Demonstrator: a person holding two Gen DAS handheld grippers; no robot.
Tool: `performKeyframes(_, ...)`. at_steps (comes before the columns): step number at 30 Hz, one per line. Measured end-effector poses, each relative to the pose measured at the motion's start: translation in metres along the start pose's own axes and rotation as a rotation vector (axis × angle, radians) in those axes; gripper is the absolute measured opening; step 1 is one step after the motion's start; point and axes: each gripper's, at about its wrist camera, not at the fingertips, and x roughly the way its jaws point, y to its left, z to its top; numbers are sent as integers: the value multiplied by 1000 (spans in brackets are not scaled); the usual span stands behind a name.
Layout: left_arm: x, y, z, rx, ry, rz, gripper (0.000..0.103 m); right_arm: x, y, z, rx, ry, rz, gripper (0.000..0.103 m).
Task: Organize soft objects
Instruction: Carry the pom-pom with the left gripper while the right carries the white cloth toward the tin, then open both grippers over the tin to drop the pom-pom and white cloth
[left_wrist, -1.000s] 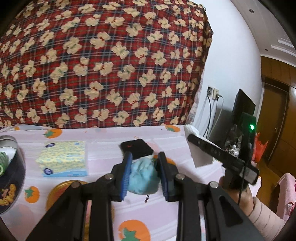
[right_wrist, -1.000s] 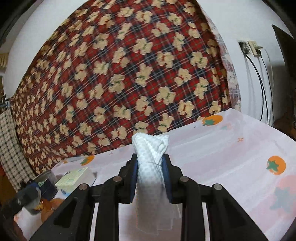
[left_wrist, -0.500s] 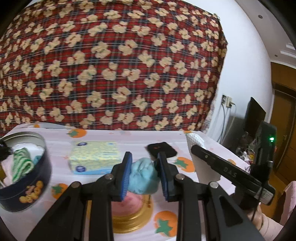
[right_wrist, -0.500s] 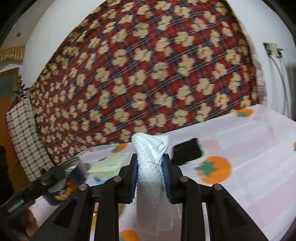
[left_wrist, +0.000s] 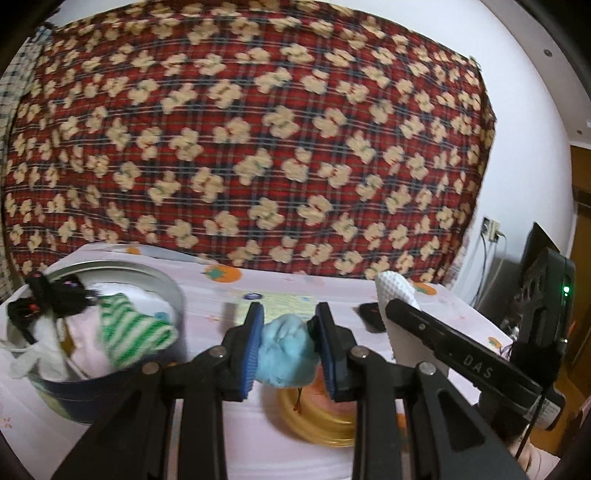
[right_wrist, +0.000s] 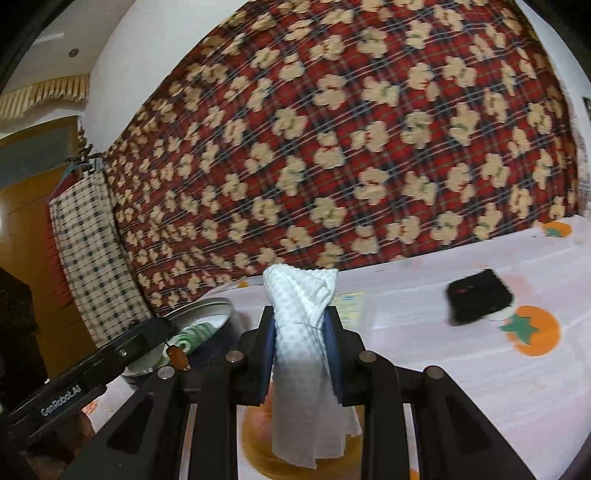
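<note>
Left gripper (left_wrist: 289, 345) clamped on blue ball (left_wrist: 286, 356), tin (left_wrist: 110, 332) to its left; right gripper (right_wrist: 301, 354) clamped on white cloth (right_wrist: 306, 365) hanging below

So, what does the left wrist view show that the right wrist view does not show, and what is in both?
Only the left wrist view shows the light blue soft item clamped in the left gripper, the black fuzzy toy on the tin, and a dark screen at the right.

Only the right wrist view shows a checked cloth hanging at the left.

Both show the round tin with a green striped item, the white waffle cloth in the right gripper, the black object, the gold lid and the bear-print blanket.
</note>
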Motion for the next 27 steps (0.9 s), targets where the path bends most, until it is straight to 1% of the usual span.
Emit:
performKeyframes(8, -16, 48, 7, -49, -41, 83, 27, 25, 49, 0, -40, 13, 73, 28)
performKeyframes(17, -29, 102, 23, -90, -95, 187, 27, 61, 96, 5, -47, 26, 148, 28)
performKeyframes(21, -29, 123, 28, -109, -108, 225, 27, 85, 111, 9, -32, 37, 168, 28)
performKeyframes(27, -22, 144, 29, -113, -112, 283, 27, 128, 129, 11, -5, 69, 172, 28)
